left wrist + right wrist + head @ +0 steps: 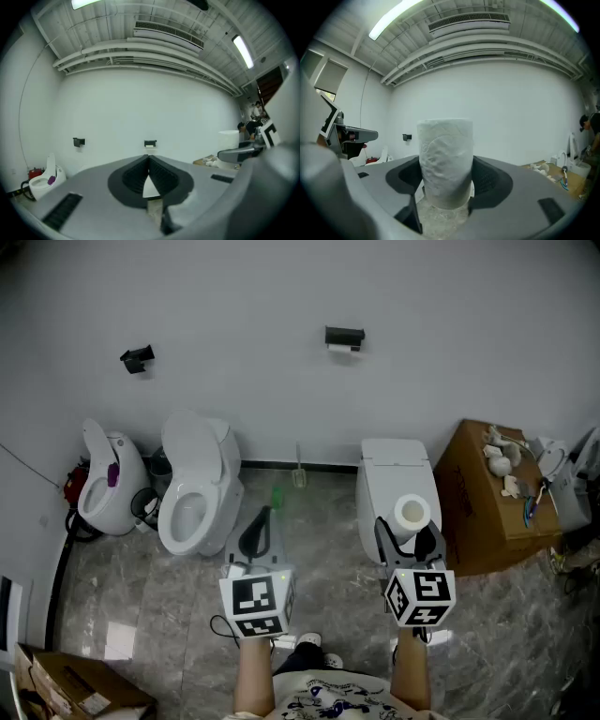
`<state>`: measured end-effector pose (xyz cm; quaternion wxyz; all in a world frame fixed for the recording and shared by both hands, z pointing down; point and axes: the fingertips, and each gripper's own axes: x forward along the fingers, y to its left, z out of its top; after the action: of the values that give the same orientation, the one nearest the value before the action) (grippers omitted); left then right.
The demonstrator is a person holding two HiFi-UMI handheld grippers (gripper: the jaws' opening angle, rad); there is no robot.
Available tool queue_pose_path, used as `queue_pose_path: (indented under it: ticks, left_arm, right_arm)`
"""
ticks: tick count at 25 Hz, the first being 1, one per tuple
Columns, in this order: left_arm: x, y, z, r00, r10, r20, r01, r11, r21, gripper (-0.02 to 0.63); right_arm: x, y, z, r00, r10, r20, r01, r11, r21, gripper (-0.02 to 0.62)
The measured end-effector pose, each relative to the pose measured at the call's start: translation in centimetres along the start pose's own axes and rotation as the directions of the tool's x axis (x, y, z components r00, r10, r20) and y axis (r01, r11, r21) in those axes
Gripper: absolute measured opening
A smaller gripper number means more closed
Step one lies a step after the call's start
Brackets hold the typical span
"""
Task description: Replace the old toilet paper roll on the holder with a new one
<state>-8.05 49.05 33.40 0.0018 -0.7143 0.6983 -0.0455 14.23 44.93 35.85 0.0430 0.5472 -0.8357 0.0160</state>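
My right gripper (410,532) is shut on a new white toilet paper roll (412,513), which stands upright between the pads (490,180) and fills the middle of the right gripper view (445,159). On the far wall hangs the black holder (344,336) with a small white remnant of the old roll under it; it also shows in the left gripper view (150,143). My left gripper (263,517) is shut with nothing in it, its fingertips (149,161) touching. Both grippers point level at the wall, well short of the holder.
A second black holder (137,358) is on the wall at the left. Three toilets stand along the wall: small (108,479), middle (195,486), right (396,486). A cardboard box (487,498) with small items is at the right, another box (66,688) at bottom left.
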Motion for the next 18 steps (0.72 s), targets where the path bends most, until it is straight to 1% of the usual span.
queue_pose_path:
  ticks: [9,14,18]
  left_arm:
    - [0.0,0.9,-0.3,1.0,0.018,-0.018,-0.019,1.0,-0.016,0.002]
    - [0.2,0.8,-0.3,1.0,0.008,-0.009,-0.008,1.0,-0.005,0.002]
    - [1.1,1.4,-0.6,1.0,0.015,-0.027,-0.015,1.0,-0.001,0.002]
  right_arm:
    - [0.0,0.2,0.1,1.0,-0.001,0.001,0.001,1.0,-0.002,0.311]
    - [0.3,0.0,-0.1,1.0,-0.012,0.001,0.012,1.0,-0.005,0.311]
    - [1.3,-0.1,-0.2,1.0,-0.02,-0.003,0.02,1.0,0.005,0.311]
